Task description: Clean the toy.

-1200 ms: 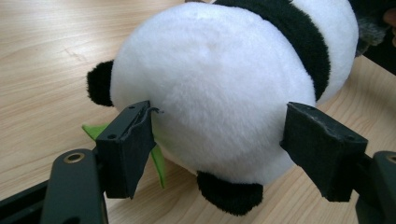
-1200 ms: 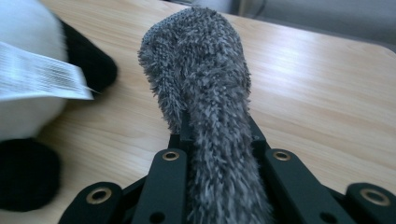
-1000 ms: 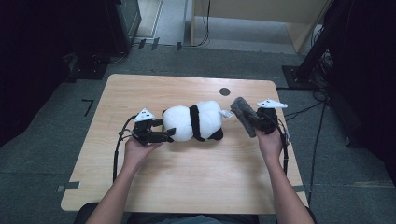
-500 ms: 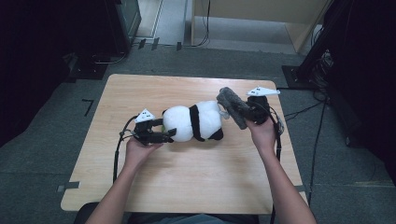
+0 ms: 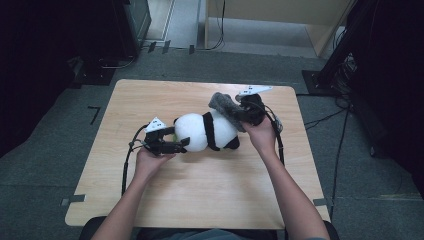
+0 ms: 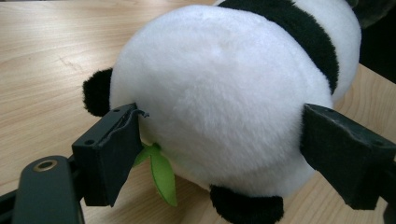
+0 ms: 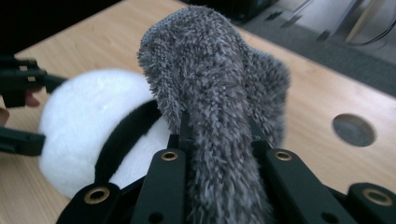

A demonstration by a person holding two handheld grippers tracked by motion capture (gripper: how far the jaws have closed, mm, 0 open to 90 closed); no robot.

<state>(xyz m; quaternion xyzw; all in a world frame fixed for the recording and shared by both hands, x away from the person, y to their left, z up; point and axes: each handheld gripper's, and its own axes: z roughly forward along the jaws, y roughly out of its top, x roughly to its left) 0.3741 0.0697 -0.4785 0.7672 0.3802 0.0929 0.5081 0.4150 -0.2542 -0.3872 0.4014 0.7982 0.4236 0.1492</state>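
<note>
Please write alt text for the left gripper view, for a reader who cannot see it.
A plush panda lies on a wooden table, its white rounded end between the two open black jaws of the left claw. A green leaf pokes out beneath it by one jaw.

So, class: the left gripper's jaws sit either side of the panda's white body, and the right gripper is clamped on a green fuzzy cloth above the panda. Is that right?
Not quite. The cloth is grey, not green, as the right gripper view shows. The rest holds: the right gripper is shut on it above the panda, and the left gripper has its jaws either side of the white body.
</note>
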